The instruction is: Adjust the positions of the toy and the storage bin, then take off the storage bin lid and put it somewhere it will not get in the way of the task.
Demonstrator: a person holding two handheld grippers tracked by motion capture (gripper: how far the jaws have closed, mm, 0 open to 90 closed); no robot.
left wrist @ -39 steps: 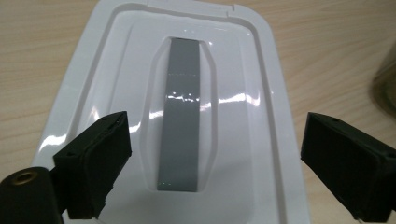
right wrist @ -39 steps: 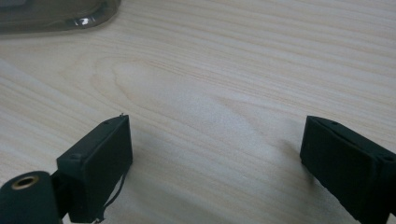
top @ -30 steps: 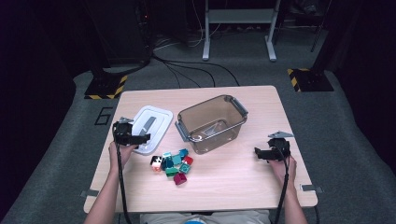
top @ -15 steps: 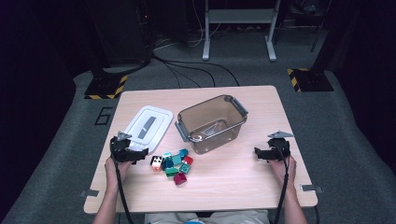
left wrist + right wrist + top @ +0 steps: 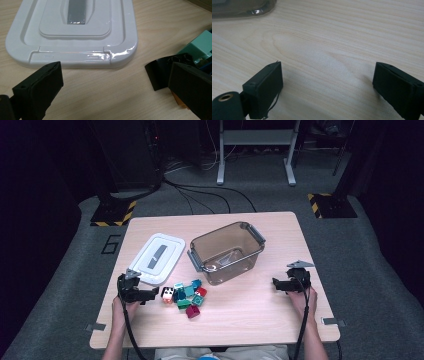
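Note:
A small pile of toy blocks [image 5: 186, 296] in teal, red, green and white lies on the wooden table [image 5: 250, 320], in front of a clear plastic bin [image 5: 227, 251]. A white lid [image 5: 157, 257] lies flat to the left of the bin. My left gripper [image 5: 151, 294] is open, just left of the pile and pointing at it. In the left gripper view the left gripper [image 5: 110, 82] has the lid [image 5: 75, 32] ahead and a teal block [image 5: 201, 47] by its right jaw. My right gripper [image 5: 276, 283] stands open over bare wood, and nothing lies between the fingers of the right gripper [image 5: 327, 85].
The bin's rounded corner [image 5: 242, 7] sits far ahead of the right gripper. A dark block [image 5: 162, 72] lies just inside my left gripper's right jaw. Beyond the table are grey floor, cables and yellow-black striped stand bases [image 5: 114, 213].
My left gripper has come back from beside the lid toward the near edge and now sits level with the block pile. The right gripper has stayed put.

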